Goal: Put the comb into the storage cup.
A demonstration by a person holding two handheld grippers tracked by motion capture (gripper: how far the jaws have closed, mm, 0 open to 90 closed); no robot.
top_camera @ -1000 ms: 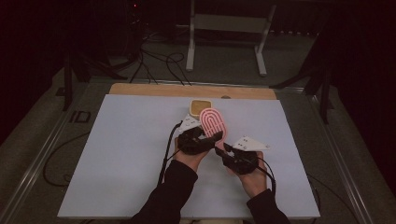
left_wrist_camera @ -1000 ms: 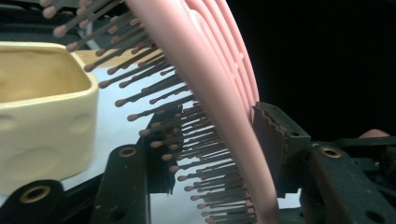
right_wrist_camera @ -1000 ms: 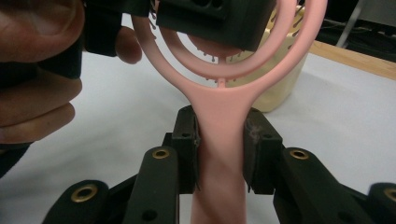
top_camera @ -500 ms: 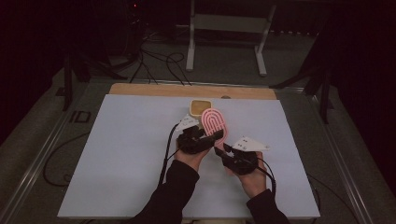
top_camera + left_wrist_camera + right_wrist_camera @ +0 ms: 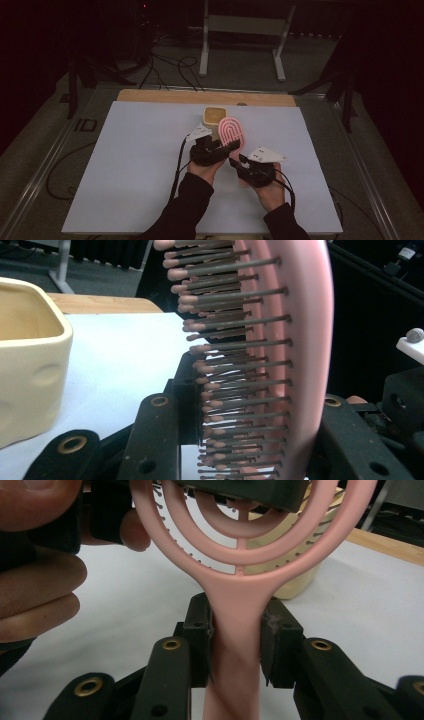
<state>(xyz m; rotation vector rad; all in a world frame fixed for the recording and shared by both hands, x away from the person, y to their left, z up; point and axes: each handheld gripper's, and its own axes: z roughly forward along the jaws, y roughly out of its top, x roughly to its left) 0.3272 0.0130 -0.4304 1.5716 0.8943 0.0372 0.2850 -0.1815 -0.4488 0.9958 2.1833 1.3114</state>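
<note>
Since the earlier frame, left gripper (image 5: 223, 148) jaws have just closed onto the pink brush (image 5: 232, 133) head, frame centre. Right gripper (image 5: 235, 652) clamps its handle; cream cup (image 5: 215, 115) just behind.

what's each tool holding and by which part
Both hold the pink hairbrush. The right tool clamps its handle just below the head. The left tool has just closed across the head, one pad on the bristle tips, the other on the back.
</note>
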